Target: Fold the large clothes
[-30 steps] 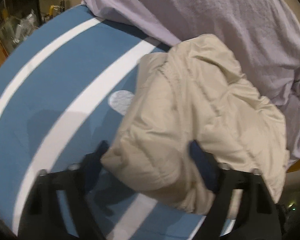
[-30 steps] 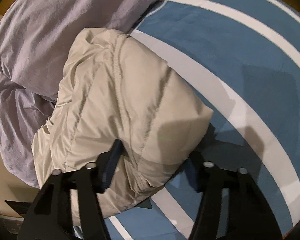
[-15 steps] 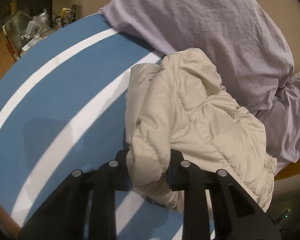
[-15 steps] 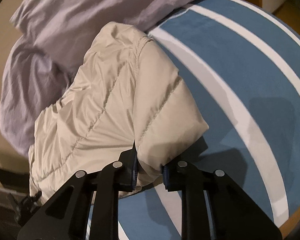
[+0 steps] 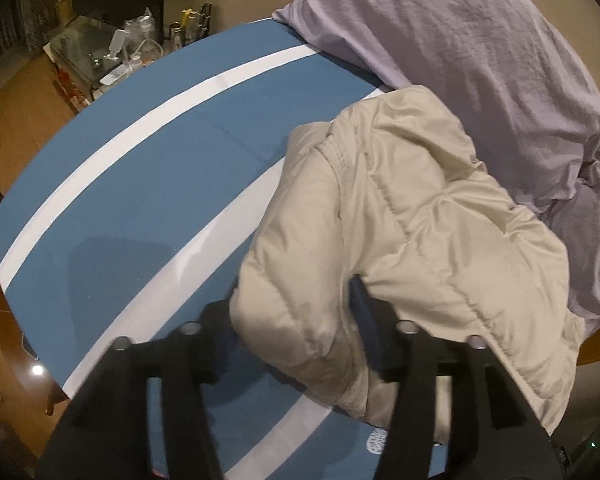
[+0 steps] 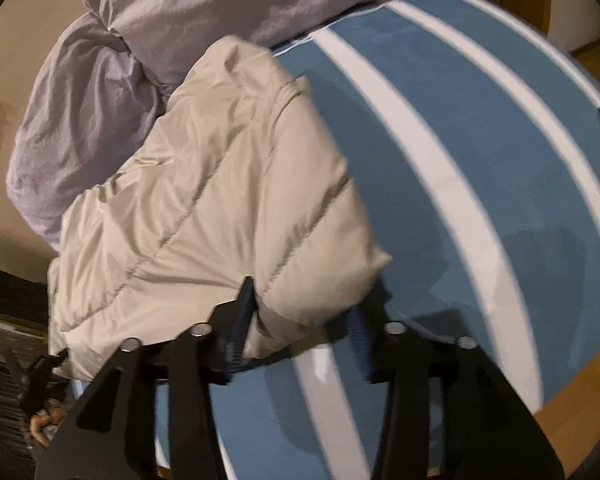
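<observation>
A beige quilted puffer jacket lies bunched on a blue bed cover with white stripes. My left gripper straddles the jacket's near corner, jaws parted with a fold of fabric between them. In the right wrist view the jacket fills the left half, and my right gripper likewise has its jaws spread around the jacket's near corner. Both grippers look open, the padding bulging between the fingers rather than pinched.
A lilac duvet or pillow pile lies behind the jacket, also in the right wrist view. A cluttered glass side table stands beyond the bed's far left edge. Wooden floor lies off the bed's right edge.
Both grippers were shut on the jacket's corners half a second ago and have now opened. The jacket has settled back onto the bed, and both grippers have drawn back a little.
</observation>
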`<state>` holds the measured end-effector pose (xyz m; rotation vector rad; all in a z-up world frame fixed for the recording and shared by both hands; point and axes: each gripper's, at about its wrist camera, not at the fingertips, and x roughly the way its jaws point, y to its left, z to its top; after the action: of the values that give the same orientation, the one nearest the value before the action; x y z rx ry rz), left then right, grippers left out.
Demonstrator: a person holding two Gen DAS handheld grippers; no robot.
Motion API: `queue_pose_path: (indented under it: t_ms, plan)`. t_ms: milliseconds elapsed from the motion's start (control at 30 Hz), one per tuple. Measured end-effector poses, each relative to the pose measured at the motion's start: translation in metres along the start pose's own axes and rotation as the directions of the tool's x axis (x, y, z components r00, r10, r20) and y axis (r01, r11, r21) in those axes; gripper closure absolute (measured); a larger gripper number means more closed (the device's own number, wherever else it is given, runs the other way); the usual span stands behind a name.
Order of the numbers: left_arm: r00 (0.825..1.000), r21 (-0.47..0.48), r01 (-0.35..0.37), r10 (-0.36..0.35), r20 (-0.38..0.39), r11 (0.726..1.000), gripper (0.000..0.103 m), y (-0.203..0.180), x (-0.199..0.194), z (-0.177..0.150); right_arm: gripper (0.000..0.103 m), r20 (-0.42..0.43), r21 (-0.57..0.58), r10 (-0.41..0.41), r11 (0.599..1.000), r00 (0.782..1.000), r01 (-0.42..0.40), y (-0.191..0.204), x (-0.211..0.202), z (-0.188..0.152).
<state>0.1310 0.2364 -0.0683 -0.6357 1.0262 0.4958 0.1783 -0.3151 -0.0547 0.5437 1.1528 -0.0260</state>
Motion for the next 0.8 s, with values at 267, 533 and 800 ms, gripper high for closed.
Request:
queue_pose_path:
  t_ms: [267, 533, 800]
  plan:
    - [0.999, -0.095, 0.031, -0.033, -0.012, 0.995, 0.022, 0.014, 0.012, 0.005, 0.039, 0.173, -0.115, -0.177, 0.973, 0.969, 0.198, 0.012, -0.030, 0.019]
    - [0.998, -0.130, 0.063, -0.063, 0.005, 0.990, 0.021, 0.003, 0.023, 0.011, 0.038, 0.193, -0.368, -0.069, 0.920, 0.979, 0.137, 0.092, -0.010, 0.020]
    - [0.996, -0.177, 0.088, -0.085, 0.024, 0.980, 0.021, 0.002, 0.030, 0.010, 0.038, 0.116, -0.487, -0.040, 0.869, 0.992, 0.092, 0.139, 0.028, -0.015]
